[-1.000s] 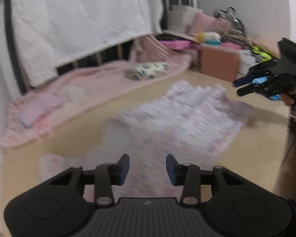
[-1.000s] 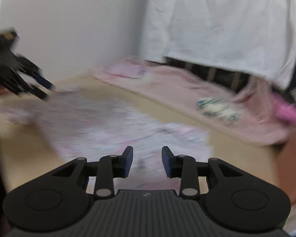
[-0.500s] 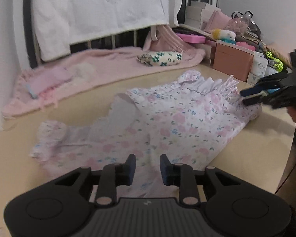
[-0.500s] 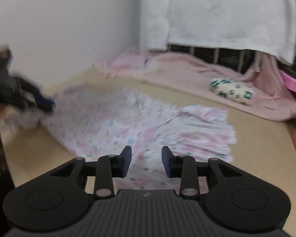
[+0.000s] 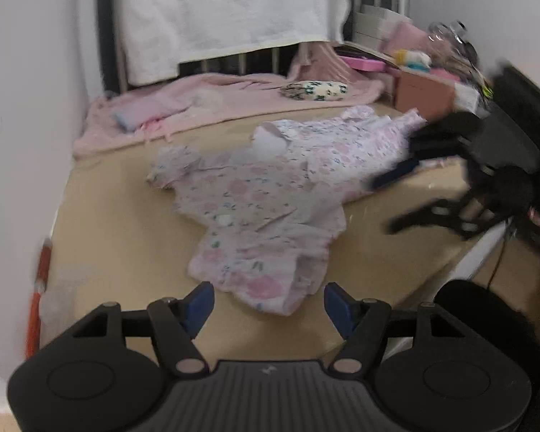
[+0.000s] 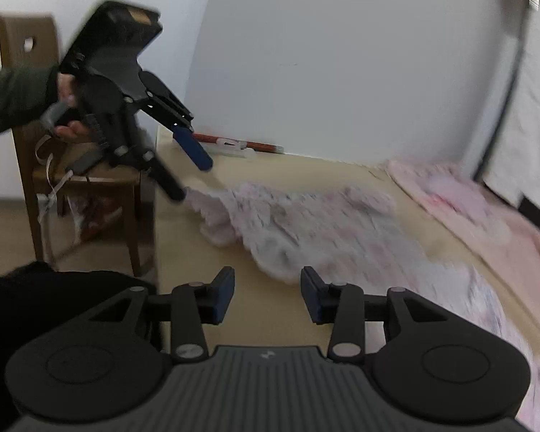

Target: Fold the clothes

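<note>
Worktop: the tan flat board worktop is carrying the garment; a wide bare margin is showing around it, giving room for folding.
Background: a pink fleece blanket is lying along the far edge under a hanging white quilted sheet, well apart from the garment, so out of the working area.
Garment: the pink floral-print cotton garment is lying rumpled and partly bunched mid-worktop, not yet folded; one end is pointing at the left tool.
Left gripper: jaws are standing wide apart, holding nothing, hovering just before the near hem, probably lining up a pinch.
Right gripper: jaws are parted and empty, facing the blurred garment edge near it.
</note>
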Motion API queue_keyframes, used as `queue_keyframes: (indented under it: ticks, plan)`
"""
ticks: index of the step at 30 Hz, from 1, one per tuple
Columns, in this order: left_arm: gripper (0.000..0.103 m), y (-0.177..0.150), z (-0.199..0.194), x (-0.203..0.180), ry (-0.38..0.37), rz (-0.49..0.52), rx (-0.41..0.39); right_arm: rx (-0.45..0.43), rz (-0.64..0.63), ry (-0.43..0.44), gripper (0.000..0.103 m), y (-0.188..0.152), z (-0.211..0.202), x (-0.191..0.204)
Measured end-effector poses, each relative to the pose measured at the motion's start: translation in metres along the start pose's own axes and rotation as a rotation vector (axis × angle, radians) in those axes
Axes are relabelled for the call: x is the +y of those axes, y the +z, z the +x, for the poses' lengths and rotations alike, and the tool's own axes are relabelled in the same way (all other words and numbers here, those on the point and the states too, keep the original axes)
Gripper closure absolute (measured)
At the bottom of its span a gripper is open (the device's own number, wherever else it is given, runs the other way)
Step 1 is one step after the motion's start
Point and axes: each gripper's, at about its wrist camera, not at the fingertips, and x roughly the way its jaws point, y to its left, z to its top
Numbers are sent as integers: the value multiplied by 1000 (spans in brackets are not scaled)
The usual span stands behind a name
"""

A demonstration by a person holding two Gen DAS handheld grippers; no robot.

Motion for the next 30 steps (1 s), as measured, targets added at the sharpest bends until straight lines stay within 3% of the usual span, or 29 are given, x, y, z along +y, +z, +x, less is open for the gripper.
queue_keyframes:
  ticks: [2, 3, 4, 6, 9, 12, 14, 16, 17, 19, 20, 22, 24, 27, 30]
  plan:
    - [52, -3, 6, -4, 19, 21, 1, 27, -39, 3, 63, 9, 21, 1]
    - [81, -4, 9, -2, 21, 8, 13, 41, -59, 5, 64, 14, 32, 2]
    - [102, -4, 12, 1, 21, -12, 30, 53, -63, 16, 64, 16, 38, 0]
    - [100, -5, 14, 14, -10, -87, 24, 78, -57, 45, 67, 18, 48, -4]
    - [101, 2, 8, 36, -50, -207, -50, 71, 22, 62, 97, 23, 54, -16]
    - [101, 29, 1, 61, -58, -407, -185, -28, 207, 61, 98, 24, 45, -44]
    - [99, 54, 12, 69, 19, -522, -226, -24, 341, 17, 98, 24, 50, -70]
    - [88, 74, 30, 65, 164, -547, -208, 8, 447, -39, 91, 22, 58, -91]
    - [86, 81, 39, 59, 223, -529, -202, 41, 475, -71, 79, 20, 63, -98]
    - [82, 91, 53, 46, 303, -482, -189, 75, 510, -137, 69, 17, 64, -108]
    - [79, 92, 55, 38, 307, -452, -188, 53, 512, -165, 66, 14, 52, -109]
    - [60, 93, 60, 21, 301, -368, -186, 12, 509, -240, 65, 6, 17, -109]
    - [55, 93, 70, 3, 285, -264, -161, 14, 471, -337, 62, -8, -18, -107]
    - [55, 91, 95, -14, 244, -187, -103, 91, 424, -433, 62, -37, -52, -103]
    - [55, 90, 119, -22, 242, -156, -20, 113, 419, -427, 54, -63, -76, -94]
